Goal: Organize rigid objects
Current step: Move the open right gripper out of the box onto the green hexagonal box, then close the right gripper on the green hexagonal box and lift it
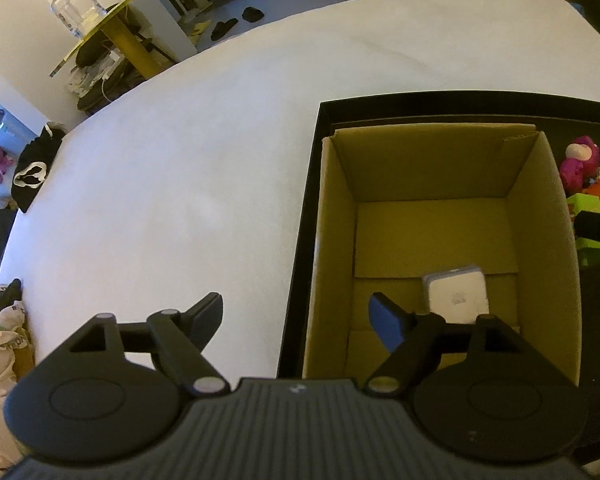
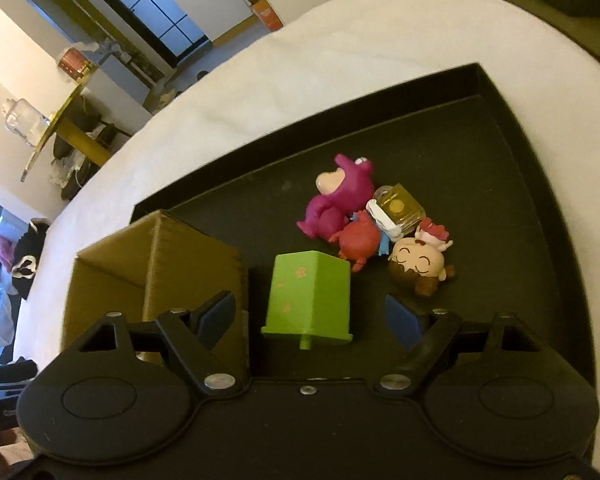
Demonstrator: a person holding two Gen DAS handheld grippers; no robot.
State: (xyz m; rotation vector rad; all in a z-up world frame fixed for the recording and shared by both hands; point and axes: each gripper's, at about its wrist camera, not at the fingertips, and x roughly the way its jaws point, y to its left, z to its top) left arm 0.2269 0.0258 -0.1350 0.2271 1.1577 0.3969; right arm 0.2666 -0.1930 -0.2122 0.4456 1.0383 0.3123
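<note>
Left gripper gapes empty over box; white case lies inside. Right gripper, lower centre, spread wide to straddle green block.

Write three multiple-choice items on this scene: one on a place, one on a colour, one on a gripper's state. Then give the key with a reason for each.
1. Where does the white square box lie?
A. Inside the cardboard box
B. On the white cloth
C. Among the toys

2. What colour is the block nearest the right gripper?
A. Red
B. Green
C. Blue

3. How is the left gripper?
A. Shut on the white box
B. Shut and empty
C. Open and empty

Key: A, it rests on the carton's floor; B, its sides are light green; C, the fingers stand apart with nothing between them.
</note>
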